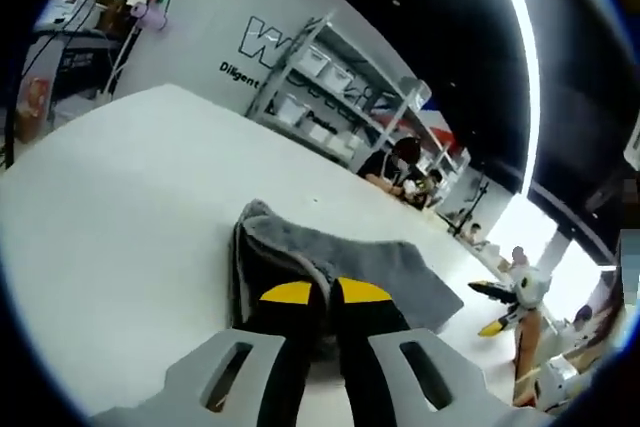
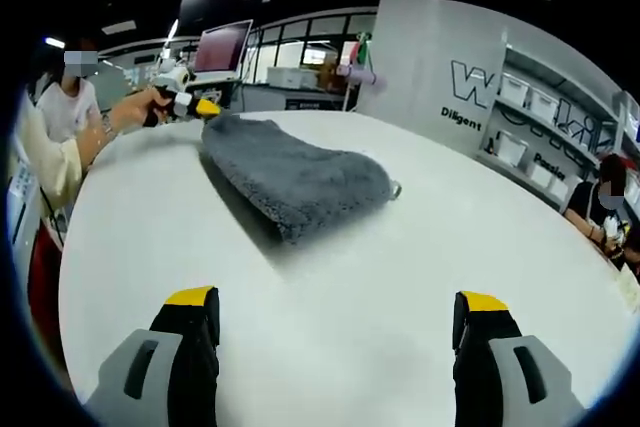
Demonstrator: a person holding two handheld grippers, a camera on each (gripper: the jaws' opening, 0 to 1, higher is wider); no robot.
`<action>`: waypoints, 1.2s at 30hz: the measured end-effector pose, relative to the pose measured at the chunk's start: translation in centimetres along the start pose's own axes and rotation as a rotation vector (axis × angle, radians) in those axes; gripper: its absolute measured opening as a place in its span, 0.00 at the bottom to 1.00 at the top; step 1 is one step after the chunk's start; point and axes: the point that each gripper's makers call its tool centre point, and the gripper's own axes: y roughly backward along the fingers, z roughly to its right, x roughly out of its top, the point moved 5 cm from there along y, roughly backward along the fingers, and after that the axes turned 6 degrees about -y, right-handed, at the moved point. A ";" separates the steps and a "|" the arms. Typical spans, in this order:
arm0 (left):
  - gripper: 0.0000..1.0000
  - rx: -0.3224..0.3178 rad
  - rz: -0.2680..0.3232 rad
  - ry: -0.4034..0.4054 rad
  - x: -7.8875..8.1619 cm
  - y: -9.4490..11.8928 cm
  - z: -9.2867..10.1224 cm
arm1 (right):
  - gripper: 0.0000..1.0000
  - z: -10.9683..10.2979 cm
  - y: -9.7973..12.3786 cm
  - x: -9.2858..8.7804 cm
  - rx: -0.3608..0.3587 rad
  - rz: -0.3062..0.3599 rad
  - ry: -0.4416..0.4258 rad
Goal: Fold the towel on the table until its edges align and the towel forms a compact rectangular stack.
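Observation:
A grey towel [image 1: 350,257] lies folded into a thick oblong on the white round table [image 1: 130,197]. In the left gripper view my left gripper [image 1: 326,292] has its yellow-tipped jaws pressed close together on the towel's near edge, where the cloth bunches up. The right gripper view shows the same towel [image 2: 295,177] from the other side, with the left gripper [image 2: 203,108] at its far corner, held by a person's hand. My right gripper [image 2: 335,302] hovers open over bare table, well short of the towel. It also appears at the right of the left gripper view as the right gripper [image 1: 500,309].
A small shiny object [image 2: 396,188] sits beside the towel's right end. Shelves with white bins [image 1: 320,87] line a lettered wall behind the table. People sit past the table's far edge [image 1: 400,162]. A monitor [image 2: 222,47] stands beyond the table.

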 end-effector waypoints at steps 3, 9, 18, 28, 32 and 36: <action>0.06 -0.041 0.003 -0.035 1.0 -1.4 1.6 | 0.99 -0.1 0.1 0.0 0.001 0.001 0.002; 0.06 -0.157 -0.016 -0.092 1.4 -4.1 6.0 | 0.99 0.0 0.2 0.1 -0.003 0.008 -0.002; 0.06 -0.291 -0.092 -0.127 0.0 -8.2 10.3 | 0.99 -0.2 0.3 0.2 0.002 0.012 0.004; 0.07 -0.367 -0.196 -0.103 -3.7 -10.8 12.6 | 0.99 -0.2 0.3 0.2 -0.006 0.016 0.002; 0.10 -0.393 -0.212 -0.084 -4.4 -10.9 12.8 | 0.99 -0.2 0.3 0.1 -0.006 0.011 0.001; 0.22 -0.412 -0.206 -0.067 -4.8 -10.8 13.3 | 0.99 -0.1 0.2 0.0 -0.006 0.006 -0.001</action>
